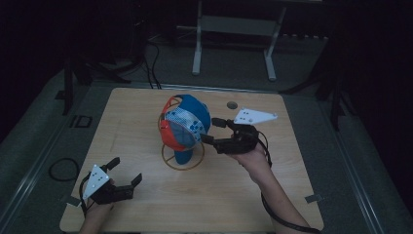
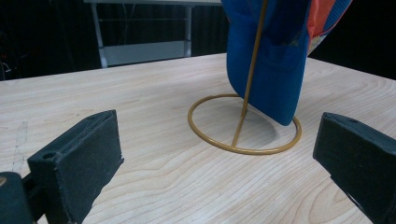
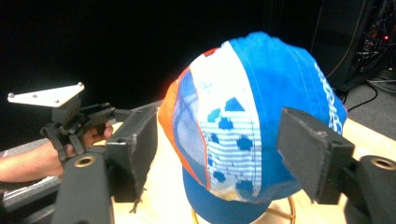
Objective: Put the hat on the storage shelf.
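A blue, white and orange cap (image 1: 185,124) hangs on a gold wire stand (image 1: 182,163) in the middle of the wooden table (image 1: 136,117). My right gripper (image 1: 210,130) is just right of the cap, level, pointing at it. In the right gripper view its jaws (image 3: 219,140) stand wide apart with the cap (image 3: 261,107) framed between them, and the pads do not press on it. My left gripper (image 1: 127,169) rests open near the table's front left corner. It faces the stand's ring (image 2: 236,148) and the cap's lower edge (image 2: 271,60), with nothing between its jaws (image 2: 218,140).
A round hole (image 1: 232,105) sits in the tabletop behind the right gripper. A white metal frame (image 1: 234,29) stands on the floor beyond the table. A black cable loop (image 1: 63,168) lies on the floor at the left. The other hand's gripper (image 3: 105,119) appears far left in the right gripper view.
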The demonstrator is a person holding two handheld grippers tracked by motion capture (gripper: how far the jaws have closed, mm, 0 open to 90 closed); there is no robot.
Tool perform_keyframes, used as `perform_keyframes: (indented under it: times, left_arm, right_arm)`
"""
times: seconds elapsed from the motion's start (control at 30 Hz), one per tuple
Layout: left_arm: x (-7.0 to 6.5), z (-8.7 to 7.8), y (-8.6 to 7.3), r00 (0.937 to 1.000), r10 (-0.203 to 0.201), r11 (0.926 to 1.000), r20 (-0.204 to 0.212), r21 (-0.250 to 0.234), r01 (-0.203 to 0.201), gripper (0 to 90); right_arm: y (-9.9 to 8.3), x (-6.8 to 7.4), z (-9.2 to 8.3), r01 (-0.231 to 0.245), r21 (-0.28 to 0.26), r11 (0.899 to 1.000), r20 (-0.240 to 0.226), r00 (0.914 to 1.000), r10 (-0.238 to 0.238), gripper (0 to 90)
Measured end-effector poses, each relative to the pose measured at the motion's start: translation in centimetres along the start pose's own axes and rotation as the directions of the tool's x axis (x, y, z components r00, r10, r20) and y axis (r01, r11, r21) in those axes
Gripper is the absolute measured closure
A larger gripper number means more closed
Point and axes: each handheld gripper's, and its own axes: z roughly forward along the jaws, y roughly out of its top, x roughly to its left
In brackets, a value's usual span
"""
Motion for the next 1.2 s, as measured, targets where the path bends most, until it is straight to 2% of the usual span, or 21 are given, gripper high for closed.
perform_keyframes:
  times: [0.07, 0.13, 0.2, 0.27, 0.4, 0.5, 0.73, 0.93, 1.2]
  left_arm:
    - [0.0, 0.0, 0.0, 1.0000, 0.000, 1.0000, 0.001, 0.000, 0.000, 1.4]
    - [0.0, 0.0, 0.0, 1.0000, 0.000, 1.0000, 0.003, -0.001, 0.000, 1.4]
    - [0.0, 0.0, 0.0, 1.0000, 0.000, 1.0000, 0.002, 0.000, 0.000, 1.4]
    - [0.0, 0.0, 0.0, 1.0000, -0.001, 1.0000, 0.003, 0.001, 0.001, 1.4]
    - [0.0, 0.0, 0.0, 1.0000, 0.001, 1.0000, 0.004, 0.001, -0.001, 1.4]
    - [-0.1, 0.0, 0.0, 1.0000, 0.001, 1.0000, 0.005, -0.002, -0.001, 1.4]
    - [-0.1, 0.1, -0.1, 1.0000, 0.007, 1.0000, 0.006, 0.001, -0.007, 1.4]
    - [-0.2, 0.2, -0.2, 0.9999, 0.013, 0.9999, 0.009, 0.009, -0.013, 1.4]
    - [-0.2, 0.2, -0.3, 0.9999, 0.013, 0.9998, 0.008, 0.013, -0.013, 1.4]
  right_arm:
    - [-0.8, 0.0, -0.1, -0.012, -0.009, 1.000, 0.001, 0.9999, 0.012, 25.4]
    - [-1.6, -0.2, -0.1, -0.017, -0.002, 1.000, -0.021, 0.9996, 0.017, 17.8]
    - [-2.4, -0.2, -0.1, -0.012, 0.008, 1.000, -0.016, 0.9998, 0.012, 17.2]
    - [-3.3, -0.3, 0.0, -0.026, 0.014, 1.000, -0.029, 0.9992, 0.026, 14.3]
    - [-4.9, -0.3, 0.2, -0.002, 0.025, 1.000, -0.034, 0.9994, 0.003, 13.8]
    - [-6.2, -0.1, 0.3, 0.040, 0.021, 0.999, -0.022, 0.9990, -0.039, 13.4]
    - [-9.0, 0.0, 0.8, 0.070, 0.049, 0.996, -0.030, 0.9972, -0.069, 12.8]
    - [-11.0, -0.4, 1.0, 0.063, 0.071, 0.996, -0.034, 0.9976, -0.060, 13.1]
    - [-13.8, -0.7, 1.0, 0.066, 0.125, 0.990, -0.025, 0.9977, -0.064, 13.3]
